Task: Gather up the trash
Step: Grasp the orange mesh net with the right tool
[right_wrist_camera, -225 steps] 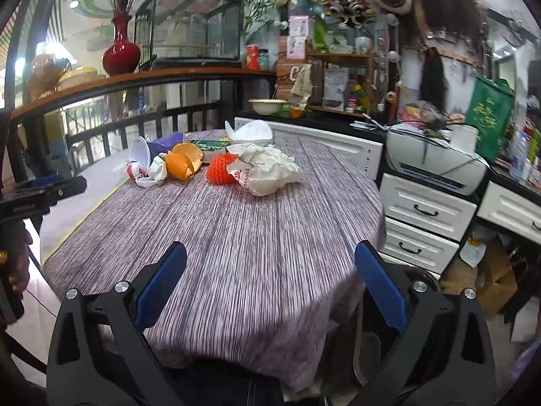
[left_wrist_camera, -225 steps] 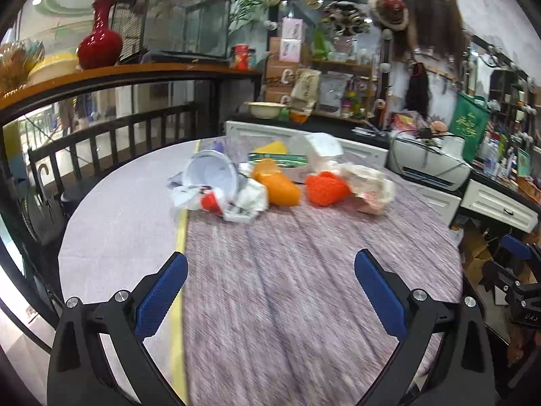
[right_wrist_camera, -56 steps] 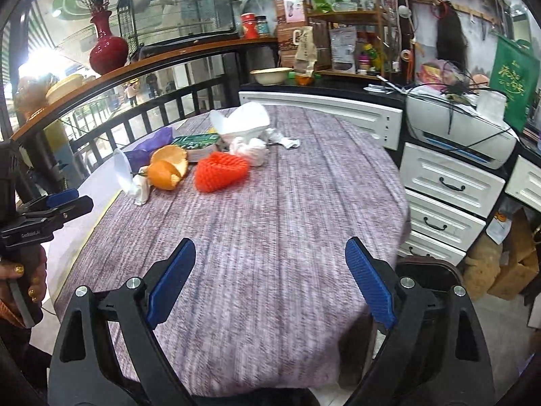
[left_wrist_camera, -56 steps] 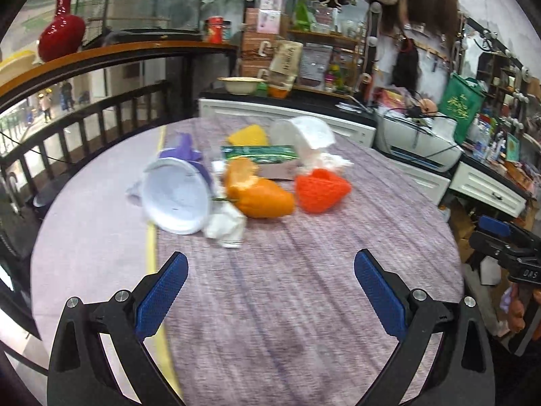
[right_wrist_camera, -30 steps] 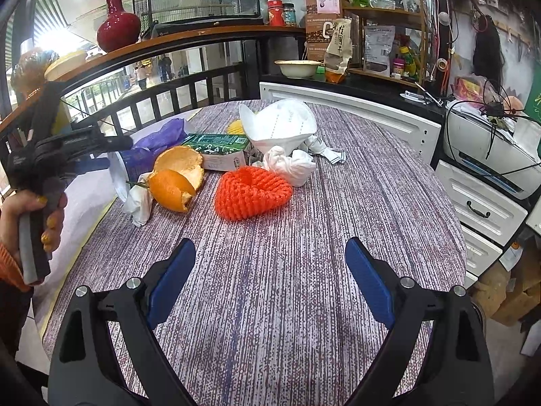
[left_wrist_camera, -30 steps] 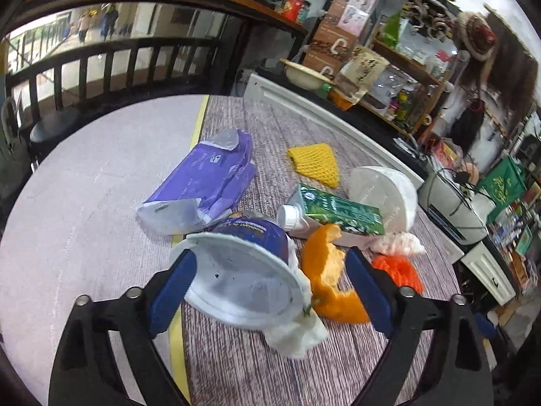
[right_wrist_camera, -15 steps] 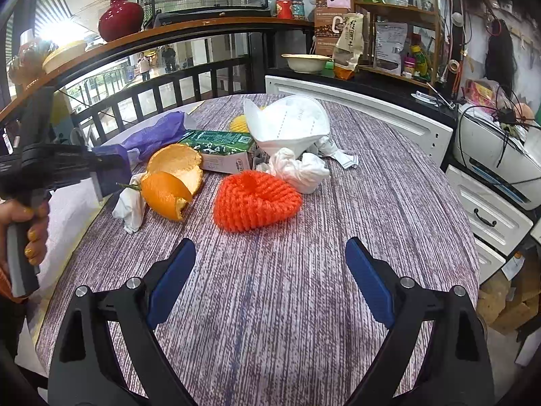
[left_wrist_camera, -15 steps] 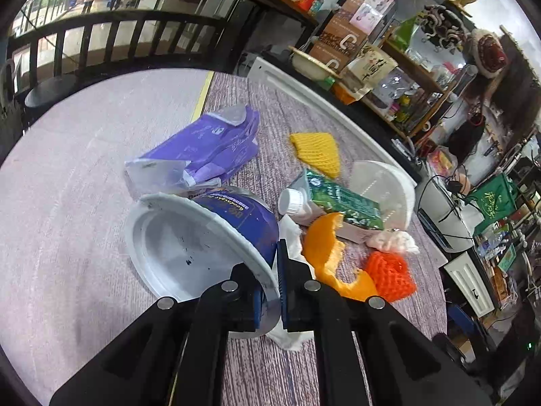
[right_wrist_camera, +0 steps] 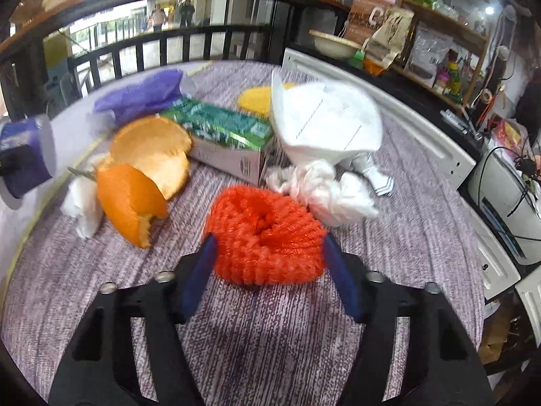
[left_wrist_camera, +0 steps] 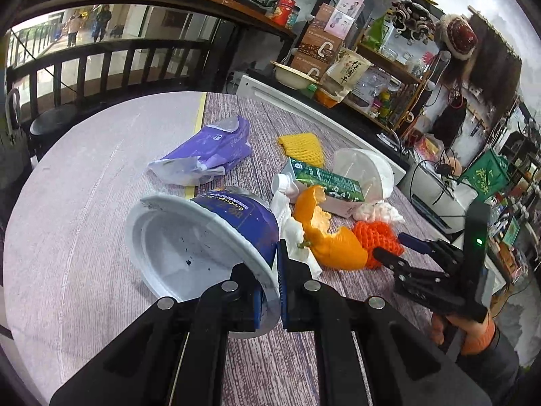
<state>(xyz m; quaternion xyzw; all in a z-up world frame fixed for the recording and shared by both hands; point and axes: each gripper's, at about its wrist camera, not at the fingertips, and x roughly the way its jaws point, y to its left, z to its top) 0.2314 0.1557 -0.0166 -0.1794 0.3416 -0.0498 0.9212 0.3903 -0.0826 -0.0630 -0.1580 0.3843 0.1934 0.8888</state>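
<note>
A white paper bowl [left_wrist_camera: 189, 247] with a purple outside lies tipped on its side, and my left gripper [left_wrist_camera: 270, 270] is shut on its rim. The bowl [right_wrist_camera: 23, 155] also shows at the left edge of the right wrist view. A red foam net [right_wrist_camera: 267, 237] lies on the striped tablecloth [right_wrist_camera: 422, 237] between the fingers of my right gripper [right_wrist_camera: 268, 247]. Its jaws are closing and the blue pads stand right at the net's sides. In the left wrist view the right gripper [left_wrist_camera: 389, 245] sits at the red net [left_wrist_camera: 378, 237].
Around them lie orange peel [right_wrist_camera: 135, 196], a green carton [right_wrist_camera: 219, 125], a purple pouch [left_wrist_camera: 209, 152], a yellow net [left_wrist_camera: 301, 145], a white mask [right_wrist_camera: 324, 118] and crumpled tissue [right_wrist_camera: 324, 189]. A person's hand [left_wrist_camera: 473, 331] holds the right gripper. White drawers [right_wrist_camera: 422, 135] stand behind the table.
My right gripper has come forward and down onto the red net, and its jaws have narrowed around it. My left gripper stays shut on the bowl's rim and has shifted a little.
</note>
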